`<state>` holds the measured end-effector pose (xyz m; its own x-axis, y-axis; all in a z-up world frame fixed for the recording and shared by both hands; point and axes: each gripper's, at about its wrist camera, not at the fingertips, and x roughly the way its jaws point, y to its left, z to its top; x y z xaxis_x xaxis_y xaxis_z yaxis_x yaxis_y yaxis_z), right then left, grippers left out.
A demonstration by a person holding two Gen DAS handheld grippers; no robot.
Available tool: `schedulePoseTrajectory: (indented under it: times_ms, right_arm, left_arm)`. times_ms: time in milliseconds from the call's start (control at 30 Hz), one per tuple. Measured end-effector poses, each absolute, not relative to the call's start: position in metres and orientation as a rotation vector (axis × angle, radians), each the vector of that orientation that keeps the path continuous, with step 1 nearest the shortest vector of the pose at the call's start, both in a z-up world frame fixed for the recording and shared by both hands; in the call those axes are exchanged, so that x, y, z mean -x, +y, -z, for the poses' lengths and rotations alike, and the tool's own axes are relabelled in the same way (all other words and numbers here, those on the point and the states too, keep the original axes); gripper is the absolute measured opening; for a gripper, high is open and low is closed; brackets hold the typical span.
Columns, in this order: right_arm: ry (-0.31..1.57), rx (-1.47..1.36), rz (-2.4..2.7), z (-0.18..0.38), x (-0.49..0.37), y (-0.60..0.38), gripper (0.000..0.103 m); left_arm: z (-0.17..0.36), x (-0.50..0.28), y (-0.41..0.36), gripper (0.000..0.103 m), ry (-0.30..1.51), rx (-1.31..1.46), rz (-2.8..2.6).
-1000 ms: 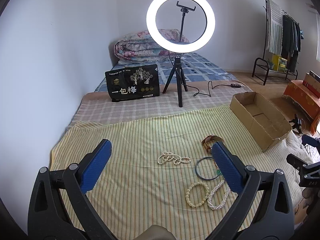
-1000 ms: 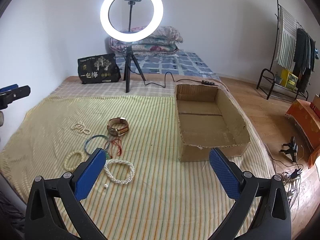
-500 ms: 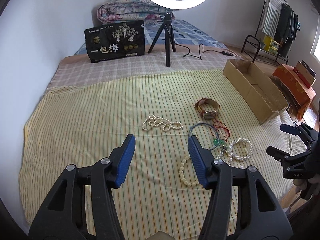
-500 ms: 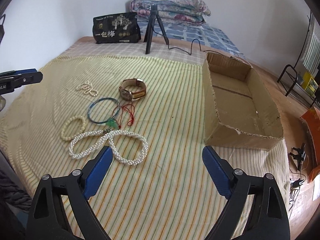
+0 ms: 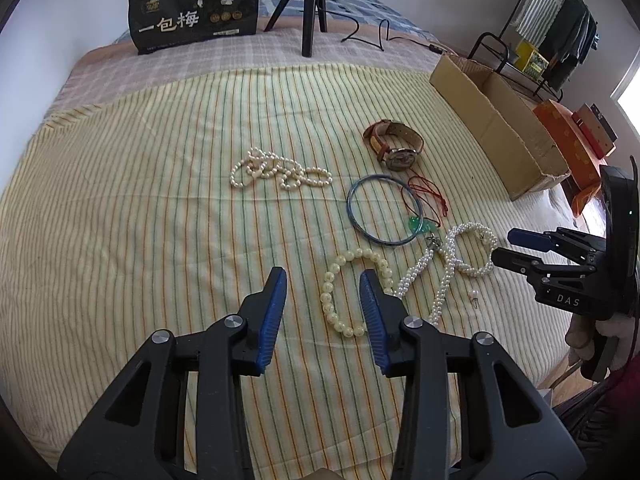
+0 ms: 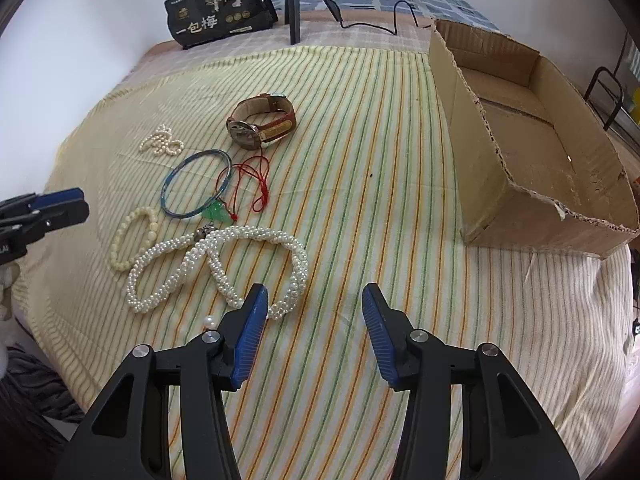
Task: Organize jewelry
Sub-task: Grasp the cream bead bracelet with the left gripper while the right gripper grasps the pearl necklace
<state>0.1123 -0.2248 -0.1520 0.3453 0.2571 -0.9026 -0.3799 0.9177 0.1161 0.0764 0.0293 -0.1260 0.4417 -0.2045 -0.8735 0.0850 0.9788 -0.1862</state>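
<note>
Both grippers have dropped closer to the striped cloth since half a second ago, and the jewelry now fills more of each view. On the left gripper [image 5: 323, 290] the blue-padded jaws have narrowed but stand apart, with nothing between them; its right finger overlaps the cream round-bead bracelet [image 5: 343, 285]. The right gripper [image 6: 315, 310] also has its jaws apart and empty, its left finger just beside the white braided pearl necklace [image 6: 240, 264].

A yellow-green striped cloth [image 6: 380, 160] covers a bed, with a checked sheet beyond it. On the cloth lie a small tangled pearl strand [image 5: 276, 174], a brown leather-strap wristwatch [image 5: 396, 148], a thin blue bangle [image 5: 384, 210], a red cord with a green pendant [image 6: 240, 196] and a loose pearl stud [image 5: 475, 294]. An open brown cardboard box [image 6: 520, 136] sits on the bed's right side, holding no jewelry. A black tripod [image 5: 308, 8] stands at the far end; a clothes rack [image 5: 560, 28] stands against the wall.

A black pouch [image 5: 196, 8] reads "一包梅". The right gripper's body, seen from the left wrist, carries the letters "DAS".
</note>
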Motion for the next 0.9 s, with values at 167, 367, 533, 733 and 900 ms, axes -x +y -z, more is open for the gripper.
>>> schedulePoseTrajectory:
  times_ms: [167, 367, 533, 733, 900]
  right_arm:
    - [1.174, 0.084, -0.408, 0.159, -0.123, -0.224, 0.038]
    - [1.177, 0.114, -0.4, 0.162, -0.129, -0.218, 0.038]
    - [1.169, 0.191, -0.391, 0.162, -0.127, -0.209, 0.038]
    - [1.167, 0.239, -0.38, 0.166, -0.129, -0.204, 0.038]
    - [1.15, 0.286, -0.379, 0.167, -0.128, -0.198, 0.038]
  left_arm:
    - [0.137, -0.082, 0.027, 0.035, 1.128, 0.116, 0.185]
    - [0.149, -0.089, 0.027, 0.034, 1.16, 0.125, 0.194]
    - [0.162, -0.094, 0.022, 0.031, 1.195, 0.104, 0.189]
    - [0.171, -0.1, 0.017, 0.03, 1.204, 0.084, 0.172]
    - [0.175, -0.102, 0.007, 0.023, 1.177, 0.017, 0.165]
